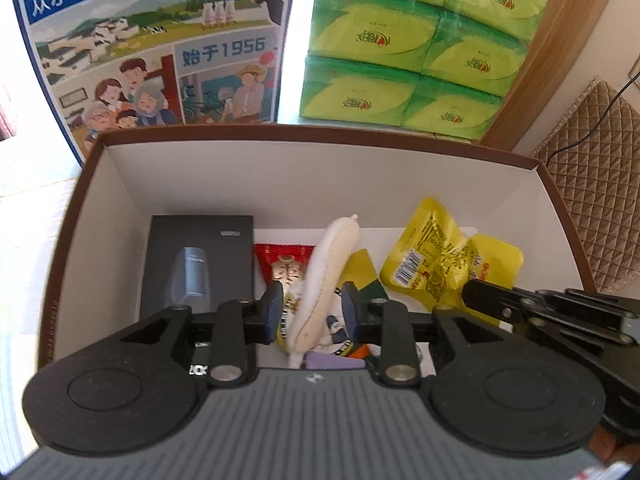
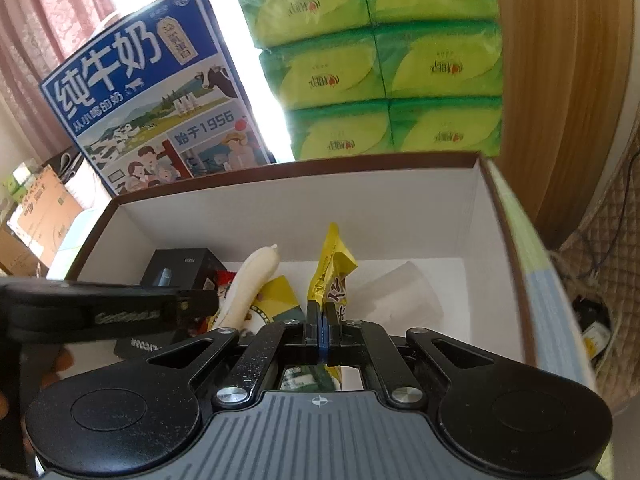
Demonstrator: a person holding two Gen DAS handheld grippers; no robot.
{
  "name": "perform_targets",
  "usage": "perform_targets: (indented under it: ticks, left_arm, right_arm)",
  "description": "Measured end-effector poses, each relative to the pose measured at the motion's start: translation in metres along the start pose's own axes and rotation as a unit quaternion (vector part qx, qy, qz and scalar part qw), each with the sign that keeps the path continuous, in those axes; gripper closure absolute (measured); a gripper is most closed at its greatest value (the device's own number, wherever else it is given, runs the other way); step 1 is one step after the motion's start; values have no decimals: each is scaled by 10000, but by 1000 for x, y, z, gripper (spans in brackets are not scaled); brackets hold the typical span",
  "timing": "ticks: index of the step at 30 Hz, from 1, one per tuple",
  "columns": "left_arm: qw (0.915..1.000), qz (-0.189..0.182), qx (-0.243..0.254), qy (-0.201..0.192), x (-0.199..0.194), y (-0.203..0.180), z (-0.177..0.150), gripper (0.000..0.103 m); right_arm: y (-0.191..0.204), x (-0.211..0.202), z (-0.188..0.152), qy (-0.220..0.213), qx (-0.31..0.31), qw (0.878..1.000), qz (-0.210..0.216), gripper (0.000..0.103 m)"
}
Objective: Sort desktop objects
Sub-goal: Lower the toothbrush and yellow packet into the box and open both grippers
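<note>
Matte black left claw [image 1: 309, 310] and right claw [image 2: 322, 330], blue finger pads, silver screws, ribbed grey housing.

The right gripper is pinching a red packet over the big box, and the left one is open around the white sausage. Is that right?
Not quite. The packet clamped in the right gripper is yellow, not red; the right wrist view shows it. The rest stands: it hangs over the big box, and the left gripper is open around the white sausage.
</note>
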State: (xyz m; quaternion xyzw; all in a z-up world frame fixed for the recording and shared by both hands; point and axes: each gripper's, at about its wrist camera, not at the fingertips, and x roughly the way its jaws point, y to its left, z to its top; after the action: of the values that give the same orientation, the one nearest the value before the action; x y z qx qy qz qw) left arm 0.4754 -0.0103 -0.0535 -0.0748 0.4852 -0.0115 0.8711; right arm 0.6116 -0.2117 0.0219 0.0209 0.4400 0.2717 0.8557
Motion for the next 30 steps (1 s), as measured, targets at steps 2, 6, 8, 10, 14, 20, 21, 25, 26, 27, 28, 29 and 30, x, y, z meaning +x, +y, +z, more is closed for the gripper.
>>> perform_targets:
  ticks: [2, 6, 8, 10, 14, 20, 21, 25, 26, 27, 28, 29, 30]
  left_arm:
    - [9999, 70, 29, -66, -3, 3, -1, 71]
    - [9993, 221, 206, -229, -11, 7, -4, 57]
    - [9993, 201, 212, -246, -14, 10, -5, 53]
    - [9991, 249, 196, -282, -17, 13, -6, 38]
    - [9985, 293, 282, -377, -25, 14, -10, 26]
    - [9976, 343, 289, -521, -37, 19, -14, 16]
    - [9975, 345, 297, -544, -39, 19, -15, 14]
    - [9955, 430, 458, -705, -53, 17, -20, 11]
    - [9950, 448, 504, -737, -57, 16, -22, 10]
    - [9945, 457, 544, -776, -61, 15, -24, 9]
    - [9939, 463, 576, -821, -65, 14, -27, 8]
    - [9933, 472, 601, -868, -69, 14, -29, 8]
    - [9927, 489, 622, -914, -73, 13, -32, 7]
  right_arm:
    - [-1, 8, 1, 83, 76, 9999, -3, 103]
    - [-5, 20, 4, 215, 197, 9996, -3, 103]
    - [-9, 25, 7, 353, 327, 9988, 31, 103]
    - [-8, 25, 10, 389, 210, 9990, 5, 97]
    - [-3, 8, 5, 39, -214, 9995, -250, 31]
    - [4, -15, -6, -8, -379, 9993, 51, 20]
    - [7, -19, -9, -21, -447, 9990, 91, 17]
    - [18, -40, -20, -233, -669, 9975, 27, 2]
    - [20, -46, -22, -285, -710, 9971, 36, 2]
    - [22, -51, -24, -317, -737, 9968, 24, 2]
    - [24, -56, -26, -346, -746, 9966, -5, 2]
    - [25, -61, -28, -384, -749, 9964, -39, 2]
    - [26, -65, -29, -412, -755, 9963, -62, 2]
